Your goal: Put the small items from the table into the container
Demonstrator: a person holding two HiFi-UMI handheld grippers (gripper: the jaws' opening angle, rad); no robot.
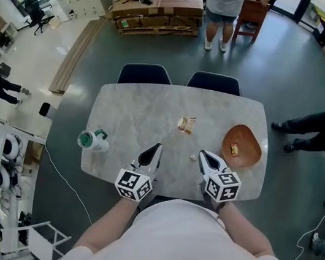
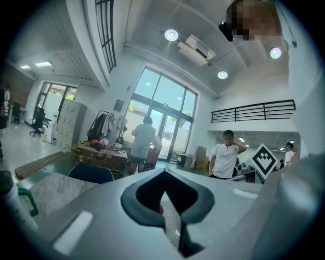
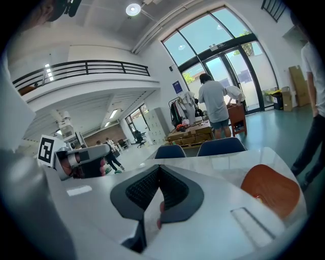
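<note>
Far left, close to the counter point(image 1: 128, 114) edge: a green-and-white bottle point(image 1: 92, 140), well apart from everything else and no small item.

Next, the left tongs point(image 1: 157, 148), pressed together with nothing pinched, tips over the near part of the marble.

Past those, toward the middle: a small wrapped item point(image 1: 186, 124) lying flat in open marble, and nearer, a tiny pale bit point(image 1: 194, 157) just beside the right tongs point(image 1: 203, 154). Those too pressed together and empty.

Far right: the brown bowl point(image 1: 251, 140), sitting near the right-hand edge, one yellowish piece point(image 1: 234, 149) already inside.

Judged as between picks: one piece bowled, two out on the marble, nothing in hand. Calls next, most likely, for spreading the right tongs, lowering over the tiny bit, closing on it, then carrying rightward to the bowl. Low and small, that bit, so probably a flat, careful approach to avoid nudging it away.

Plenty of bare marble between wrapper, bit and bowl, with nothing in the carrying path. Worth minding: the near edge directly under both tongs, and the bowl's closeness to the right edge, where a hard drop could push it outward. Two chairs point(image 1: 144, 74) at the far side, clear of the work.
</note>
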